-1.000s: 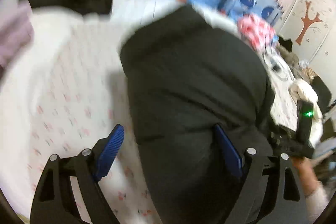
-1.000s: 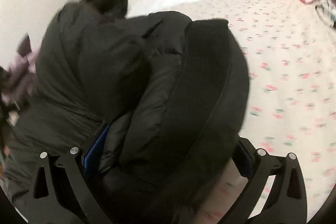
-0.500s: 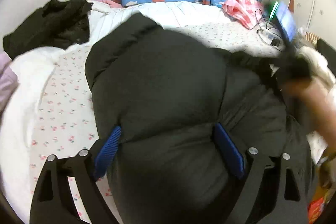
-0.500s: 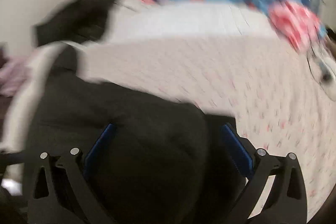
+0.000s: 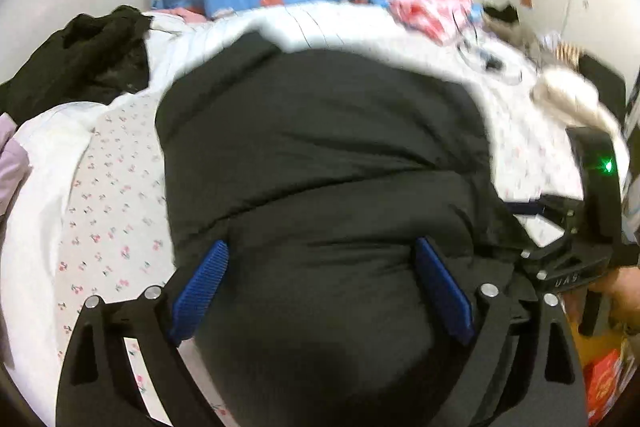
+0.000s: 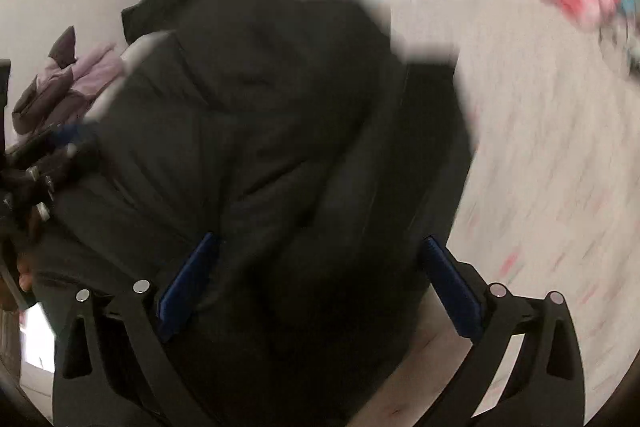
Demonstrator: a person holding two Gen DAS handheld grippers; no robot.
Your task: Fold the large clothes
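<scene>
Lying folded on the floral bedsheet [image 5: 108, 211], the black puffer jacket [image 5: 320, 163] bulges between both tools. The left gripper [image 5: 320, 291] has just been opening, its jaws spread wide astride the padding; the right gripper [image 6: 316, 291] also stands spread over it.

The black puffer jacket [image 5: 320, 155] lay in a bulky, folded heap on the white bedsheet with small red flowers [image 5: 108, 211]. Its quilted panels were stacked in thick rolls, one padded layer doubled over another, with deep creases running across. In the blurred right wrist view the same jacket [image 6: 256, 131] bulged upward, a broad dark flap overlapping its right side.
</scene>
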